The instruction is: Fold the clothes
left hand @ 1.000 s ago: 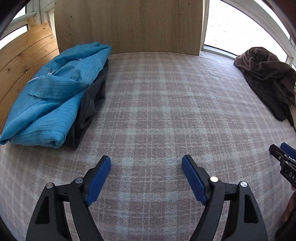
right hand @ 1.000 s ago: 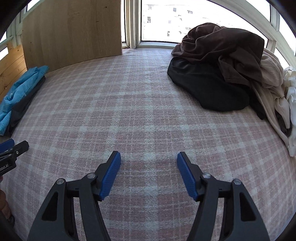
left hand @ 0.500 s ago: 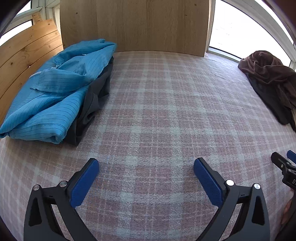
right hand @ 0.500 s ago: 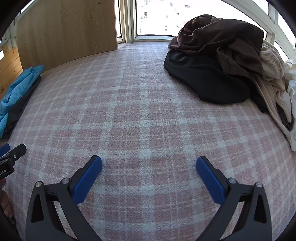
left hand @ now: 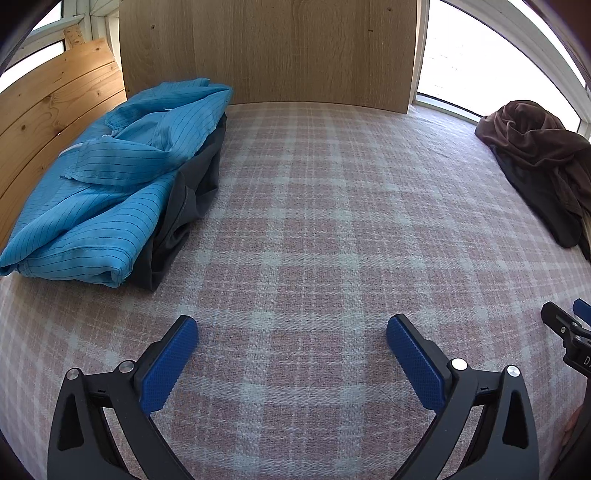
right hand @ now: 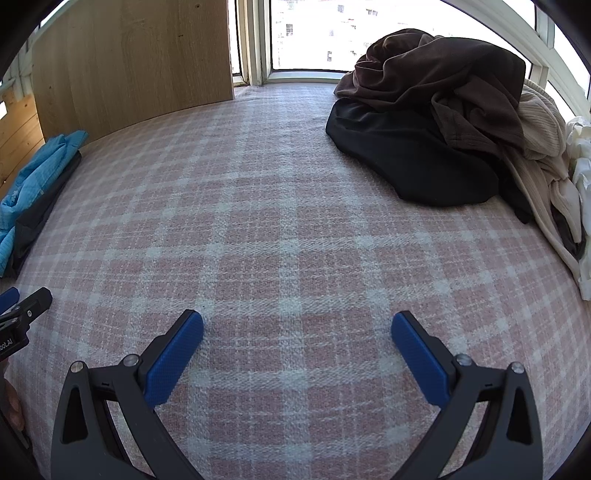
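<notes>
Over the near middle of the bed [right hand: 280, 192], both tools are hanging side by side, angled down at bare plaid cover. Left tool [left hand: 291, 328] is sitting with its blue pads spread wide, nothing between them. Right tool [right hand: 297, 325] is the same: spread wide, empty. Each one's tip is showing at the edge of the other's view.

Folded stack: blue striped garment [left hand: 110, 177] is lying on top of a dark grey one [left hand: 184, 206] along the bed's left edge, against the wooden slats [left hand: 55, 107], long axis running from near edge to far edge. It's looking done; I'd leave it.

Unfolded pile is sitting at the far right corner by the window [right hand: 306, 33]: brown garment [right hand: 436, 74] on top, black garment [right hand: 406, 158] spilling out underneath toward the bed's middle, cream knit [right hand: 535, 125] and something white [right hand: 580, 155] behind them at the right edge.

Relation that matters: the pile is lying ahead and to the right of both tools, well apart from them. Right tool is the nearer one; from the left tool's view the pile is only showing at the far right rim. Black garment's near hem is the closest fabric, its long axis running roughly diagonal, far-left to near-right.

My read: between garments, next one not yet picked. Right tool should be leading the reach.
</notes>
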Demonstrator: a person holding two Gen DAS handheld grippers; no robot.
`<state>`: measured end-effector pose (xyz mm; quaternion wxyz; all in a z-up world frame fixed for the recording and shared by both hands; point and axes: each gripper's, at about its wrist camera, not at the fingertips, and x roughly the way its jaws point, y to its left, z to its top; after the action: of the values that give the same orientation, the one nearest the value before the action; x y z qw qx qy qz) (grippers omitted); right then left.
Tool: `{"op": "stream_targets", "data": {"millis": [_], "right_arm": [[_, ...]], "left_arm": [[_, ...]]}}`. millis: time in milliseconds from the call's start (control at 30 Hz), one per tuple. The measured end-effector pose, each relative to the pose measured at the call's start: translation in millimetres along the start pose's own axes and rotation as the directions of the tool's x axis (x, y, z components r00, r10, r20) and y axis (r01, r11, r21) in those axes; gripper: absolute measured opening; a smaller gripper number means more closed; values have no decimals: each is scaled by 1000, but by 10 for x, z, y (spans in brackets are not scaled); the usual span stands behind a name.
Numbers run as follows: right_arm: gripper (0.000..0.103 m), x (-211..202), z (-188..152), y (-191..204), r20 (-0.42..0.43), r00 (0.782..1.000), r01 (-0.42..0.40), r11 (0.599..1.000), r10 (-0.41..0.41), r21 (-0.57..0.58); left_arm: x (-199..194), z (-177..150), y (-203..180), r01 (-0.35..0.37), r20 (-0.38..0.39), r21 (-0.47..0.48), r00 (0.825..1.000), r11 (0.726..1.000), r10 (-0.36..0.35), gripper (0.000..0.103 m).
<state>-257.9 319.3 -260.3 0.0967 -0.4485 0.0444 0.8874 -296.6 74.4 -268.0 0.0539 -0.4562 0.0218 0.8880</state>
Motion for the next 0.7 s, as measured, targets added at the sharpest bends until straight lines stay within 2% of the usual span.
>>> {"op": "stream_targets", "data": {"millis": [700], "right_arm": [[103, 7, 1, -10, -1, 1000, 2, 1000, -2, 3]], "left_arm": [[18, 18, -35, -2, 0, 0, 1000, 1000, 2, 103]]}}
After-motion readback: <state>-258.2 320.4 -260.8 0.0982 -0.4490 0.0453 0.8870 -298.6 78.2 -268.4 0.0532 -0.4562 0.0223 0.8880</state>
